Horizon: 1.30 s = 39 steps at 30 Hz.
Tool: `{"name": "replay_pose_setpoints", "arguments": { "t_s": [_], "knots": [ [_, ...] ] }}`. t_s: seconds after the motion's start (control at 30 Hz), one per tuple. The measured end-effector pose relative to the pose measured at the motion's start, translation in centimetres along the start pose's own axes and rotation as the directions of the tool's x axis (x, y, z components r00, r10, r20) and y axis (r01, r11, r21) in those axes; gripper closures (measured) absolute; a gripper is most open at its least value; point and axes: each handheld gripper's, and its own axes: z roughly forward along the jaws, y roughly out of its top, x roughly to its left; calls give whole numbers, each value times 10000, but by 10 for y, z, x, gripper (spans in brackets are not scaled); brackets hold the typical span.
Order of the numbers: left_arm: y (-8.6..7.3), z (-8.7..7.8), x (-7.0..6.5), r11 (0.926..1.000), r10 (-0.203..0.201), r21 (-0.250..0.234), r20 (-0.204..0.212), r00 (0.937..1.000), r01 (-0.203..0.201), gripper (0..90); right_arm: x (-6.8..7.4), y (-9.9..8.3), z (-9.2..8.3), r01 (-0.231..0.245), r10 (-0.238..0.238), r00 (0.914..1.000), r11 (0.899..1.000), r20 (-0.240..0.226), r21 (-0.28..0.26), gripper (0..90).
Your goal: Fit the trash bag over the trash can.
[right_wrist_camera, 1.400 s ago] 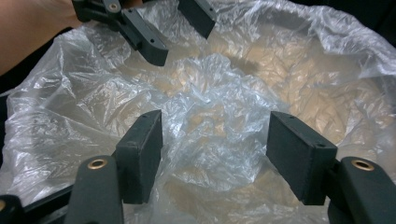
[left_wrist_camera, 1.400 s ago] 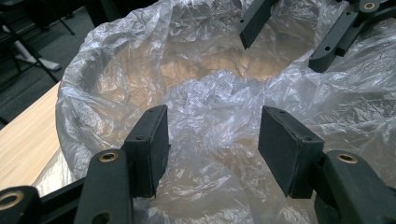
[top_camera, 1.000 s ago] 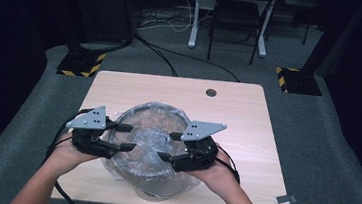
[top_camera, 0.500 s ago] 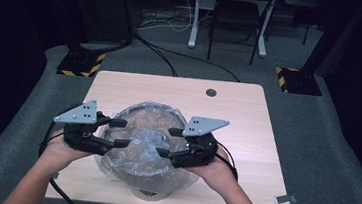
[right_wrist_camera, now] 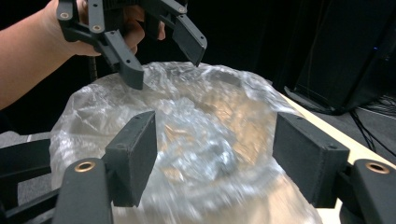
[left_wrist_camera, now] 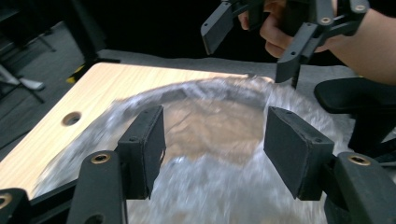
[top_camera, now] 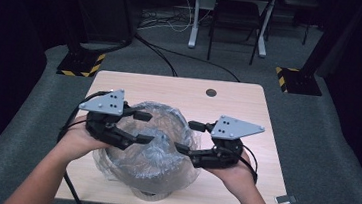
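Well, the plastic-lined bowl sits mid-table, with the left gripper and right gripper over its rim on either side. Both have just been opening, jaws apart and seemingly clear of the blurred film. A round hole marks the table's far edge.

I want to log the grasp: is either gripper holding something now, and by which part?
Nothing is held. The left gripper and right gripper stand open over the plastic-covered bowl, jaws just opening, nothing between them.
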Motion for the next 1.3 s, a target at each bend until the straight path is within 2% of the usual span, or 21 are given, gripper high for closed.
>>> {"name": "replay_pose_setpoints", "arguments": {
  "t_s": [0.2, 0.33, 0.4, 0.63, 0.8, 0.83, 0.87, 0.93, 1.1, 1.3],
  "knots": [
    [7, 21, 1, 9979, 369, 507, 694, 9969, -405, 330, -7, -14, -14, -306, 302, 9991, 9995, 312, 117, 303],
    [7, 35, 0, 9900, 638, 1201, 920, 9937, -747, 325, -10, -21, -17, -539, 534, 9981, 9985, 318, 137, 304],
    [5, 40, 0, 9852, 744, 1470, 978, 9924, -883, 326, -9, -24, -17, -573, 569, 9981, 9982, 225, 200, 309],
    [3, 51, 3, 9798, 583, 1845, 1033, 9929, -767, 331, -3, -34, -14, -352, 359, 9993, 9980, -125, 533, 361],
    [1, 59, 3, 9703, 600, 2248, 1329, 9893, -891, 331, -2, -41, -8, -365, 419, 9973, 9955, -599, 877, 382],
    [1, 59, 3, 9703, 600, 2248, 1329, 9893, -891, 331, -1, -42, -7, -333, 401, 9968, 9949, -697, 956, 380],
    [1, 63, 2, 9647, 608, 2459, 1404, 9882, -943, 331, -1, -44, -5, -321, 402, 9962, 9942, -776, 1029, 379],
    [0, 66, 2, 9587, 627, 2664, 1439, 9876, -997, 332, 0, -46, -2, -309, 408, 9956, 9928, -841, 1158, 385],
    [-3, 72, 1, 9470, 650, 3030, 1439, 9875, -1065, 340, -2, -52, 3, -415, 539, 9947, 9895, -871, 1383, 478],
    [-5, 77, 1, 9337, 649, 3402, 1463, 9871, -1118, 347, -2, -56, 4, -309, 453, 9944, 9886, -956, 1473, 725]
  ]
}}
